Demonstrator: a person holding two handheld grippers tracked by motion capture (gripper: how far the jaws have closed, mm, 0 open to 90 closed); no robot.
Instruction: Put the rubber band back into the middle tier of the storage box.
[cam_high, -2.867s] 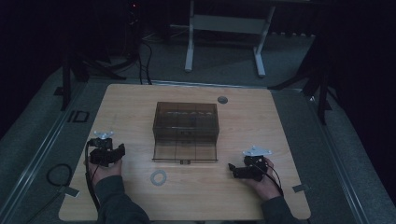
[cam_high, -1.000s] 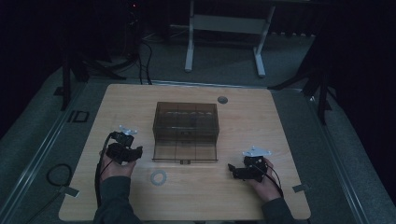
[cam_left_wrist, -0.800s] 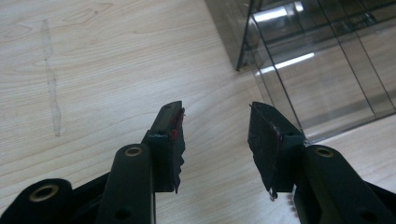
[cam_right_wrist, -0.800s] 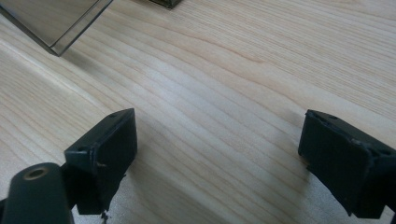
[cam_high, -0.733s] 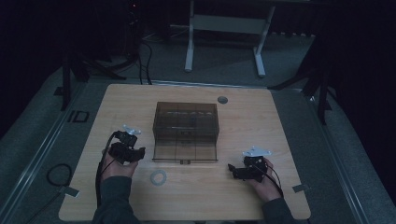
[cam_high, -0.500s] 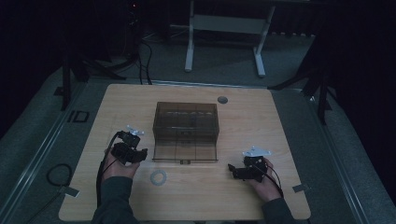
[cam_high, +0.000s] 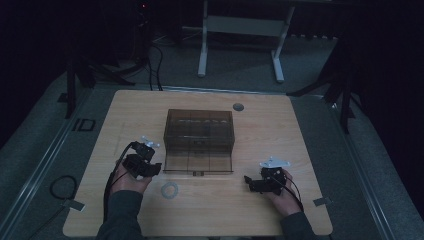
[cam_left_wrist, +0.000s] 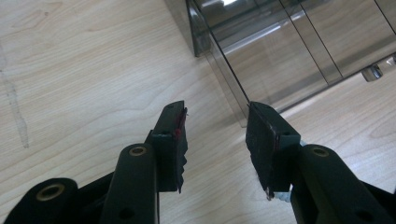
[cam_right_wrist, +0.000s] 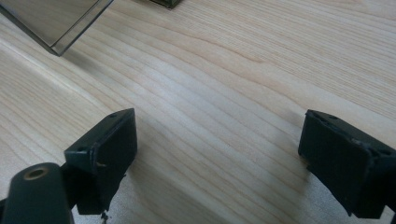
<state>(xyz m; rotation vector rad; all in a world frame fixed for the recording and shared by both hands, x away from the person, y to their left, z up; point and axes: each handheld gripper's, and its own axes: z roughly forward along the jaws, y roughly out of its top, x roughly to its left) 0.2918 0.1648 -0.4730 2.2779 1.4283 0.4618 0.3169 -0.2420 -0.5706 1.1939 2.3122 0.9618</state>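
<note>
A smoky clear plastic box (cam_high: 200, 135) with its front flap lying flat sits in the middle of the wooden table (cam_high: 280, 135). My left gripper (cam_high: 154, 169) is at the flap's front left corner, open, its jaws either side of the flap's left edge (cam_left_wrist: 233, 88). In the left gripper view the gripper (cam_left_wrist: 215, 133) holds nothing. My right gripper (cam_high: 247, 180) rests near the front right of the table, open and empty, clear of the box; in its own view the gripper (cam_right_wrist: 217, 140) frames bare wood, with the flap's corner (cam_right_wrist: 56, 23) at top left.
A pale ring (cam_high: 169, 189) lies on the table in front of the flap, between the two hands. A small round grey disc (cam_high: 238, 106) sits near the far edge. A metal latch (cam_left_wrist: 373, 72) shows at the flap's front edge. Dark floor and stands surround the table.
My left gripper has moved right from the table's left side toward the box flap's left corner. The right gripper has stayed in place.
</note>
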